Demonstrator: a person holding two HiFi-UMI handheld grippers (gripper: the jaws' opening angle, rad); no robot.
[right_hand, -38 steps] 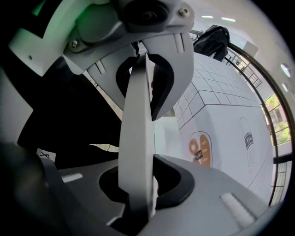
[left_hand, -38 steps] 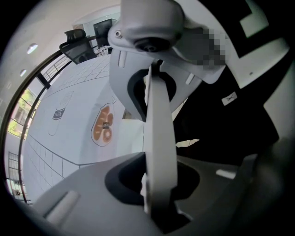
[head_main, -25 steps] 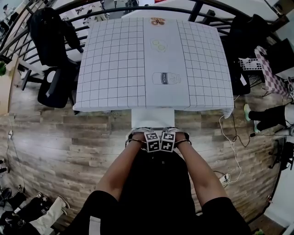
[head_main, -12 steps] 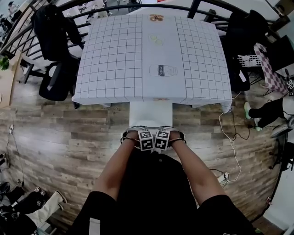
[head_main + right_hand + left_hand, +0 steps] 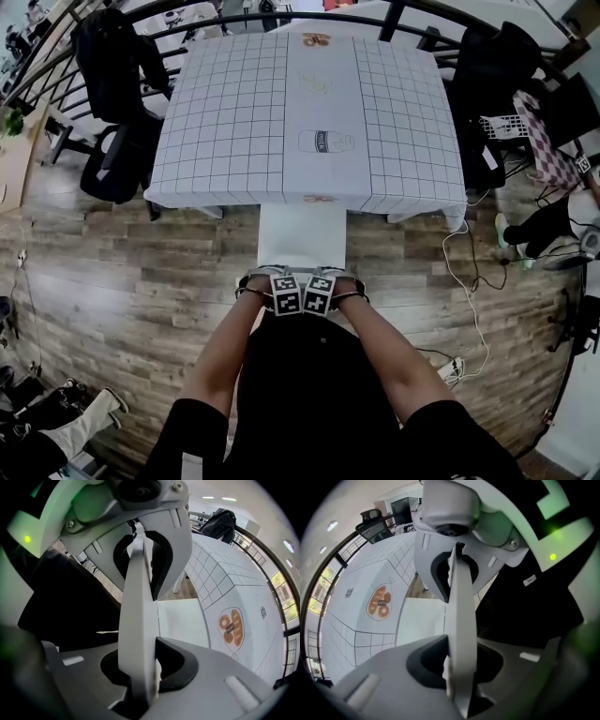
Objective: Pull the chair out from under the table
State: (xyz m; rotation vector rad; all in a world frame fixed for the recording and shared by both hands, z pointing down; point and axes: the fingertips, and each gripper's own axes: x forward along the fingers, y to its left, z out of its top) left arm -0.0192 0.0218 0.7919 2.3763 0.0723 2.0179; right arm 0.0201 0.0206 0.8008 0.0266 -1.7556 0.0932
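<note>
As both hands draw back, left gripper (image 5: 285,292) and right gripper (image 5: 318,292) stay clamped side by side on the white chair's (image 5: 302,234) near edge. More seat shows clear of the worktop (image 5: 225,122) than a second ago, so the pull looks well under way. The bottle print (image 5: 325,141) and bread print (image 5: 378,603) have labels, too small to read.

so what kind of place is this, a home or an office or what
Most likely an office or lab-style workroom, not a home: black office chairs with jackets draped over them, a table under a grid-printed cover, and a power strip with loose cables on the wood-look floor.
</note>
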